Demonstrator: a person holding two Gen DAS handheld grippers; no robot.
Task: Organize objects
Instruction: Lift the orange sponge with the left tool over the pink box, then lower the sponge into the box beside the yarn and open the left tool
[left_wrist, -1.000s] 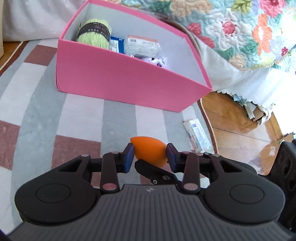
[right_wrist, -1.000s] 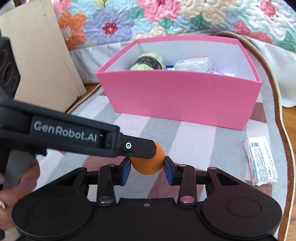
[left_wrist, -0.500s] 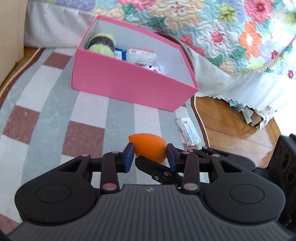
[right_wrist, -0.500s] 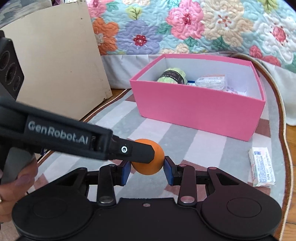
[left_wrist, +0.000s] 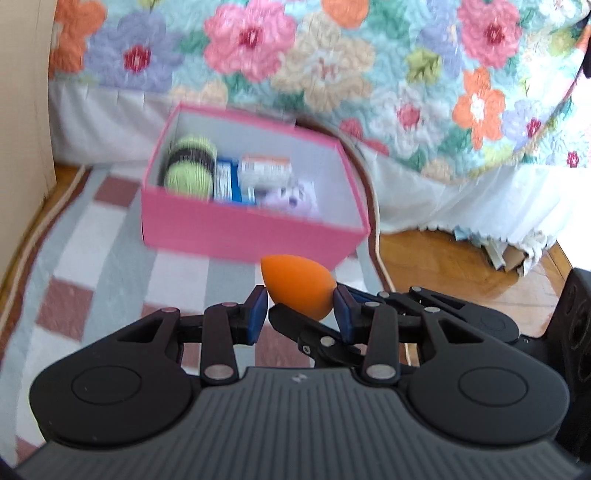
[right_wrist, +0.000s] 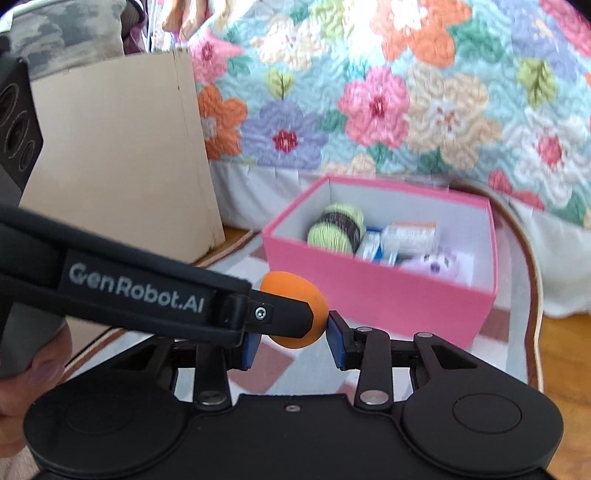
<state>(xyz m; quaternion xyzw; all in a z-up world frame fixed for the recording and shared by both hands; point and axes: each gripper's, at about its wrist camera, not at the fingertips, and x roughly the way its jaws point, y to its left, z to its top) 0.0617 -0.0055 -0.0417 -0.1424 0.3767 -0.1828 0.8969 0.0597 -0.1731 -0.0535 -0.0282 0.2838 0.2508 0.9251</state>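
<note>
An orange egg-shaped sponge (left_wrist: 297, 290) is held up above the rug between both grippers. My left gripper (left_wrist: 298, 308) is shut on the orange sponge, and its finger crosses the right wrist view (right_wrist: 280, 314). My right gripper (right_wrist: 291, 341) is shut on the same sponge (right_wrist: 295, 295) from the other side. The pink box (left_wrist: 236, 229) stands ahead on the rug, holding green yarn (left_wrist: 190, 173), packets and a lilac item. It also shows in the right wrist view (right_wrist: 388, 299).
A striped rug (left_wrist: 92, 258) covers the floor, with bare wood floor (left_wrist: 443, 266) to its right. A bed with a flowered quilt (left_wrist: 332, 62) stands behind the box. A cardboard panel (right_wrist: 122, 155) leans at the left.
Both grippers have risen together with the sponge and now look down into the box from higher up. The white packet on the rug has left both views.
</note>
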